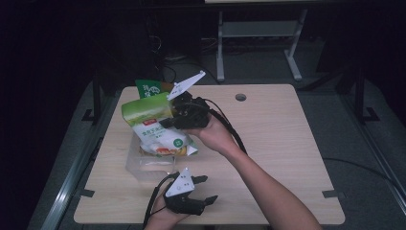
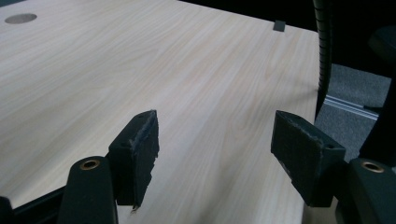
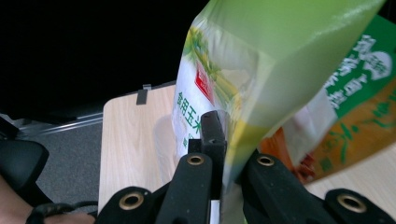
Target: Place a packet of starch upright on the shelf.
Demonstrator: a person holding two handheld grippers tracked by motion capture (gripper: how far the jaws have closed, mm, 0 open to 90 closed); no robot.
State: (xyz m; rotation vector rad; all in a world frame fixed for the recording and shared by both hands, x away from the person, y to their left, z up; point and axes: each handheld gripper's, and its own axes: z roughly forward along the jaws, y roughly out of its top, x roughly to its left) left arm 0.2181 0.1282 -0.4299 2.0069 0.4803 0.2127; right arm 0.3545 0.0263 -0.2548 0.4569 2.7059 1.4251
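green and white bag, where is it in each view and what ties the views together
High view: green and white bag, left of centre, pinched by the right gripper above a clear container.
Left gripper view: not in it.
Right gripper view: upper right, between the fingers.
Shared landmark: the light wood table.

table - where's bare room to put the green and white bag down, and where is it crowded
The right half of the table is bare wood, from the round hole at the far edge to the near right corner. The left is crowded: the right gripper holds the green and white bag over a clear container, a second green bag stands behind, and the open left gripper sits at the near edge.
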